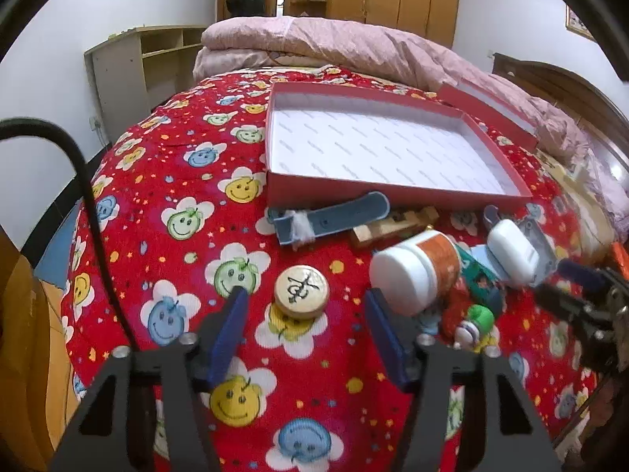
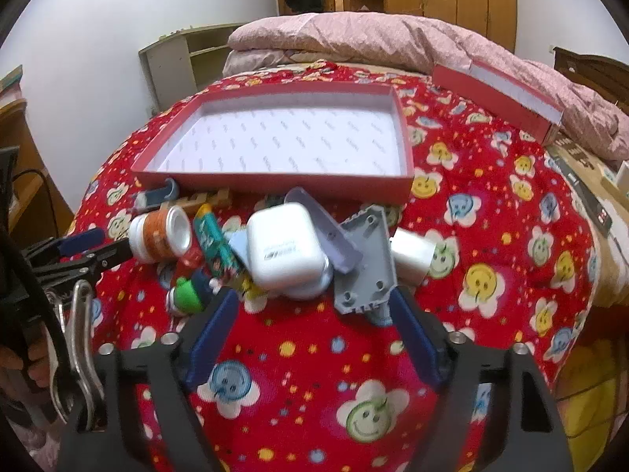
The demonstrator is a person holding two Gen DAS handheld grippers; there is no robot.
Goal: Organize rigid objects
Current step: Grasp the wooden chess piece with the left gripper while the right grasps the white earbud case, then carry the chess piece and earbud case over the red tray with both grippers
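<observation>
A round wooden chess piece (image 1: 302, 291) lies on the red bedspread between the blue fingers of my left gripper (image 1: 306, 299), which is open; its pads do not touch the piece. To its right is a heap: a white jar with an orange label (image 1: 416, 271), a white case (image 2: 283, 247), a grey plastic plate (image 2: 365, 263), a teal tube (image 2: 214, 240) and a green toy (image 2: 188, 295). My right gripper (image 2: 312, 295) is open just short of the white case and the grey plate. Behind the heap stands an open red box (image 2: 275, 185), white inside.
A blue fingerboard (image 1: 334, 218) and a wooden puzzle (image 1: 397, 224) lie against the box's front wall. A white plug (image 2: 412, 251) sits right of the grey plate. The box lid (image 2: 495, 90) leans on the pink quilt (image 2: 354, 39). The bed drops off on the left and right.
</observation>
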